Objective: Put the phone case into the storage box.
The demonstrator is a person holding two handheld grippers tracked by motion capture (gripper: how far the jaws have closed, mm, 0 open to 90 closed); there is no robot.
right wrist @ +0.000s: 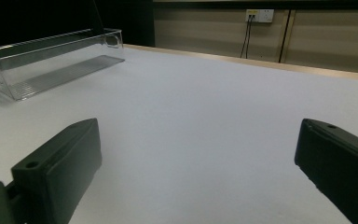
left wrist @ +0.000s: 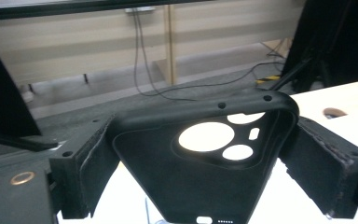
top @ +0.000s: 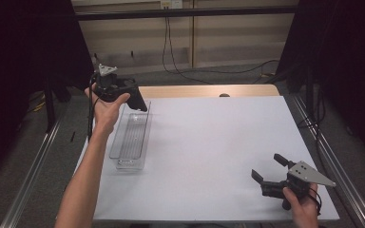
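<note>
My left gripper (top: pixel 134 97) is raised over the far end of a clear plastic tray (top: pixel 130 137) and is shut on a black phone case (left wrist: pixel 200 172). The case sits across the two jaws with its camera cutouts (left wrist: pixel 206 136) facing the left gripper view. In the high view the phone case (top: pixel 138 100) sticks out to the right of the hand. My right gripper (top: pixel 270 167) rests low at the table's near right corner, open, with nothing between its jaws. The tray (right wrist: pixel 51 60) looks empty in the right gripper view.
A white board (top: pixel 209 152) covers the table, with a wooden strip (top: pixel 209 90) at its far edge. Cables (top: pixel 209 71) trail across the floor beyond. Metal rails (top: pixel 332 161) run along both sides.
</note>
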